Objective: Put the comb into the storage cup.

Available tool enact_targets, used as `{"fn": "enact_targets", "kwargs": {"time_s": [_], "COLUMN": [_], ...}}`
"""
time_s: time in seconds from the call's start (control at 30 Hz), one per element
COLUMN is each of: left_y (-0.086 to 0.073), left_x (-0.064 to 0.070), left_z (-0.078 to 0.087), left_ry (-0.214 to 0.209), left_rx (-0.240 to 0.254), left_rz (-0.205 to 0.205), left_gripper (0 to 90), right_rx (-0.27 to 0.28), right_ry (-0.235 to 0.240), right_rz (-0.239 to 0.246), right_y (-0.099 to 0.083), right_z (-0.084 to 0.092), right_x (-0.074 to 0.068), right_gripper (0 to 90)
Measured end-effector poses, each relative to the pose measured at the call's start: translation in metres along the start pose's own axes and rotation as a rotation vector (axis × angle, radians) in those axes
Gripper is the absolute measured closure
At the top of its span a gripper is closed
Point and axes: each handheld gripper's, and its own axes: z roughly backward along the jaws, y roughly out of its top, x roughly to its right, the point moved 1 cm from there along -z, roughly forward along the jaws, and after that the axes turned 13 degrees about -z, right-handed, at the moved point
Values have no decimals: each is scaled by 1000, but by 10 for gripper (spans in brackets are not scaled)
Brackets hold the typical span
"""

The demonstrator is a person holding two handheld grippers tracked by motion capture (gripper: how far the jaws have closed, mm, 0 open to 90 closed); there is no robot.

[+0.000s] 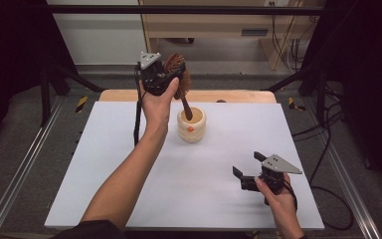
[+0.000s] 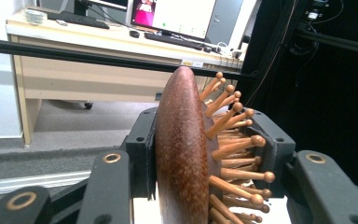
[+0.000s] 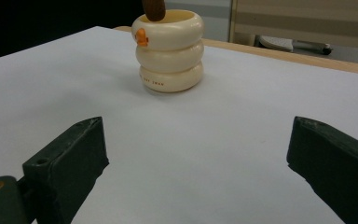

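The cream ringed cup [image 1: 191, 125] on the white tabletop [image 1: 129, 164] holds the handle tip of the wooden hairbrush [image 1: 178, 79]. The left claw [image 2: 205, 154] pinches the brush head above the cup. The left gripper view shows its wooden pins. The right claw [image 1: 247, 172] rests spread and empty, well apart.

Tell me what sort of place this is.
Most likely a lab or office workroom set up for recording. A white table sits inside a black metal frame with cables on the floor, and behind it a wooden desk carries a lit monitor and keyboards.
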Motion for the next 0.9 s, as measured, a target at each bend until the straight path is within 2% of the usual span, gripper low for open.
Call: {"fn": "enact_targets", "kwargs": {"time_s": [0.27,0.63,0.9], "left_y": [-7,-15,-22], "left_x": [-2,4,4], "left_z": [-8,-18,-22], "left_ry": [10,12,14], "left_rx": [-8,-25,-42], "left_rz": [11,0,-8], "left_gripper": [504,504,504], "right_rx": [-1,-7,-9], "right_ry": [2,7,12], "right_rz": [4,17,15], "right_y": [0,0,0], "right_z": [0,-1,-1], "right_x": [0,-2,-1], "right_gripper": [49,44,42]}}
